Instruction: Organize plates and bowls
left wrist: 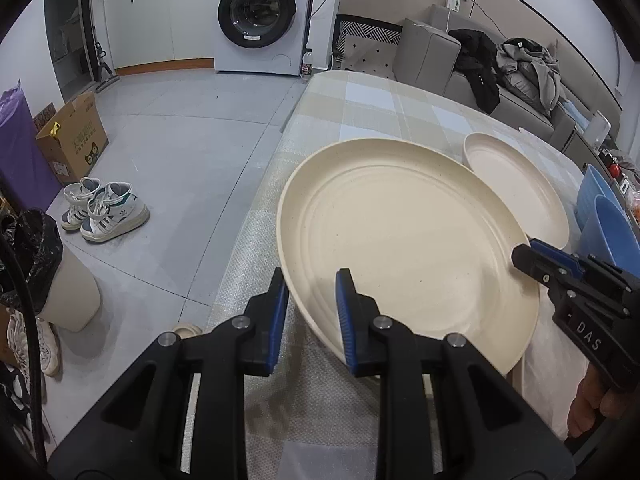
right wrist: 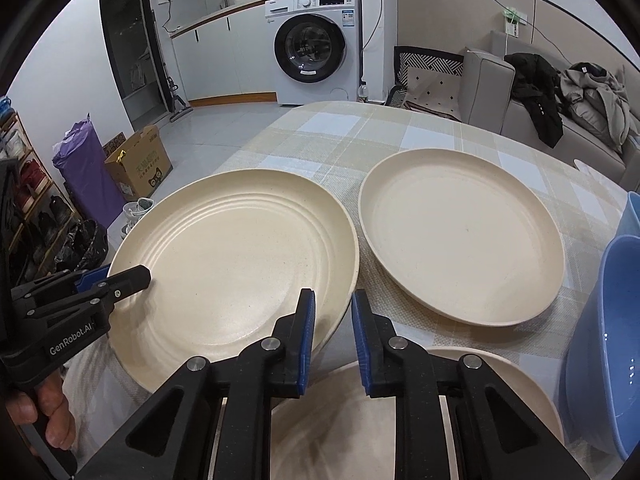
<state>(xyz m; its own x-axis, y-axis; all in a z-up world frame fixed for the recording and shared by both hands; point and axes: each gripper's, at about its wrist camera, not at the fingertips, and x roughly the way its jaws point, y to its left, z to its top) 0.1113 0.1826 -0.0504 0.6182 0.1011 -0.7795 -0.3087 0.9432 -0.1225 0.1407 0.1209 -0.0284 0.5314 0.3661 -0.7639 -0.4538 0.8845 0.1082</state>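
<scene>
A large cream ribbed plate (left wrist: 404,236) (right wrist: 236,264) is lifted above the checked table. My left gripper (left wrist: 312,284) straddles its left rim, fingers slightly apart, rim between the blue pads. My right gripper (right wrist: 333,304) straddles its right rim the same way, and also shows in the left wrist view (left wrist: 528,256). The left gripper also shows in the right wrist view (right wrist: 136,274). A second cream plate (right wrist: 460,236) (left wrist: 516,184) lies flat to the right. A third cream plate (right wrist: 400,412) lies under my right gripper. Blue bowls (right wrist: 604,340) (left wrist: 604,220) stand at the right edge.
The table (right wrist: 332,132) has a beige and white checked cloth. On the floor to the left are a cardboard box (left wrist: 72,136), shoes (left wrist: 104,208) and a bin with a black bag (left wrist: 36,256). A washing machine (left wrist: 260,16) and a sofa (left wrist: 516,80) stand behind.
</scene>
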